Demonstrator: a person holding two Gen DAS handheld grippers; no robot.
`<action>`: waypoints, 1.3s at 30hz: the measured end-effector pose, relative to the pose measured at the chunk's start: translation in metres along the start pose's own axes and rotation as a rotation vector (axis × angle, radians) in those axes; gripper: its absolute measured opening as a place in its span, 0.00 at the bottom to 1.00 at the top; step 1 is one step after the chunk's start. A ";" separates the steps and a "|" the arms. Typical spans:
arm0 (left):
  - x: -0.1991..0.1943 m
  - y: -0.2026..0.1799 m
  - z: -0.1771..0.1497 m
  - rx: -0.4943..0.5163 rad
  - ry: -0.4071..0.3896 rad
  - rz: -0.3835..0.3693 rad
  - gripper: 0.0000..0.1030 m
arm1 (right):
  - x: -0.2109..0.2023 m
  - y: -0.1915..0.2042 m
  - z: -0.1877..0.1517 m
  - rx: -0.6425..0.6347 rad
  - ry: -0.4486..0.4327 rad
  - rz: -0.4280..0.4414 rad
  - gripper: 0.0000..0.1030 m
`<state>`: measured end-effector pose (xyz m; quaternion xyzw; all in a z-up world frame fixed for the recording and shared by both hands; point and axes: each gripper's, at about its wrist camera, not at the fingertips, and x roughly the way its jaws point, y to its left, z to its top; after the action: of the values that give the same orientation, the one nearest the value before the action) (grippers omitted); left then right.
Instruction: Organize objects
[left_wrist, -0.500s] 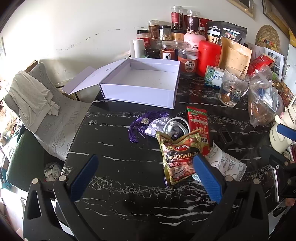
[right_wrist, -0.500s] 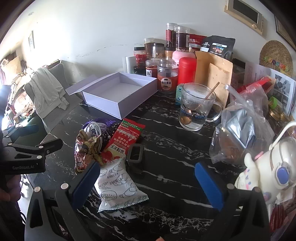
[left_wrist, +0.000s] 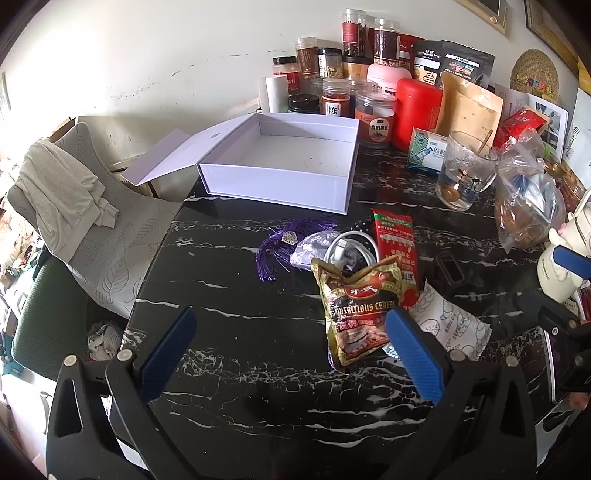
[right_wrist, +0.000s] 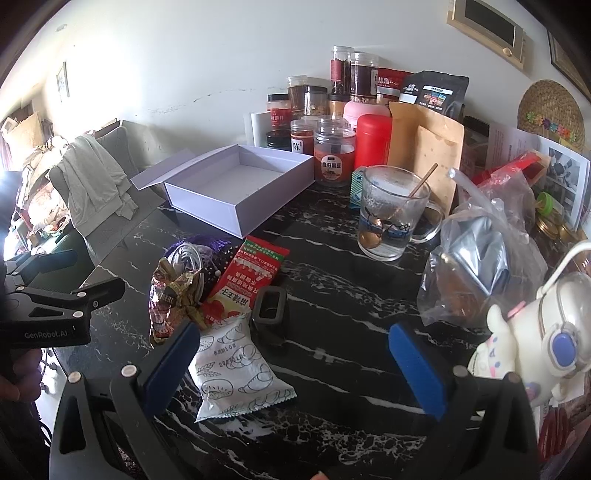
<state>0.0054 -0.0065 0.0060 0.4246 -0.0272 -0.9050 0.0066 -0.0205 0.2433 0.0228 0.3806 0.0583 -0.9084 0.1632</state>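
Both grippers hang over the black marbled desk (left_wrist: 229, 369) with nothing between their blue pads. The left gripper (left_wrist: 291, 354) stands fully apart above bare desk, and the right gripper (right_wrist: 291, 363) is spread just as wide.

In the left wrist view, the white box (left_wrist: 291, 162) sits open at 12 o'clock, its lid folded out toward 10 o'clock. The loose things lie in a heap between the box and the left gripper — a purple tassel (left_wrist: 284, 240), a coiled white cable (left_wrist: 351, 247), a red packet (left_wrist: 395, 251) and a brown cereal pouch (left_wrist: 358, 314) at about 1 o'clock, touching or overlapping one another. A white snack packet (left_wrist: 450, 325) lies just beside the pouch at 2 o'clock.

In the right wrist view, that white snack packet (right_wrist: 236, 373) lies partly under the gripper's left pad, with a small dark rectangular frame (right_wrist: 271, 306) at 12 o'clock — possibly a buckle, the view is too dim to say. A glass mug (right_wrist: 391, 218) with a spoon stands at 1 o'clock.
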 end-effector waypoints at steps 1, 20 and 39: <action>0.000 0.000 0.000 -0.001 0.002 -0.003 0.99 | 0.000 0.000 0.000 0.000 0.000 0.000 0.99; 0.001 0.003 0.002 -0.004 0.010 -0.010 0.99 | -0.001 -0.001 0.000 0.001 0.001 0.001 0.99; 0.001 0.001 0.005 0.001 0.004 -0.021 0.99 | -0.001 -0.005 0.003 0.005 -0.004 0.000 0.99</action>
<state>0.0003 -0.0077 0.0084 0.4267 -0.0230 -0.9041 -0.0029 -0.0235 0.2480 0.0257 0.3794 0.0557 -0.9092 0.1623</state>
